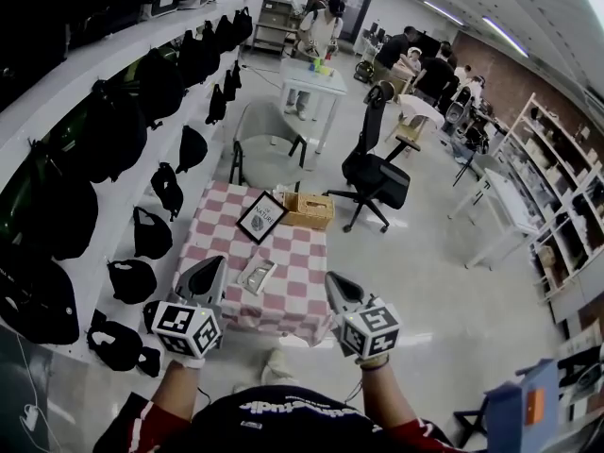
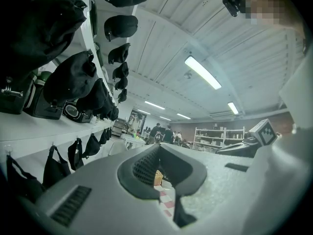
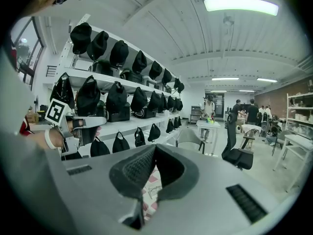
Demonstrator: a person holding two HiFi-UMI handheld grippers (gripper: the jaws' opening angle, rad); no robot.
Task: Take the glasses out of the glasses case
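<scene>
The glasses case (image 1: 255,276) lay on the desk (image 1: 304,245), between the left gripper (image 1: 213,266) and right gripper (image 1: 336,281), untouched; both fingers were closed, empty.

A pink-and-white checked cloth (image 1: 302,262) covers the near table. On it are a silvery-grey glasses case (image 1: 255,276), a black-framed picture (image 1: 261,218) and a tan woven basket (image 1: 308,210). Black bags (image 1: 151,232) line the white shelves (image 1: 85,69) on the left. The grey left gripper (image 1: 209,274) and right gripper (image 1: 338,286) wear black-and-white square markers.

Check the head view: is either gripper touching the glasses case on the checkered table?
No, the left gripper and right gripper both sit clear of the glasses case, with checkered cloth showing between.
</scene>
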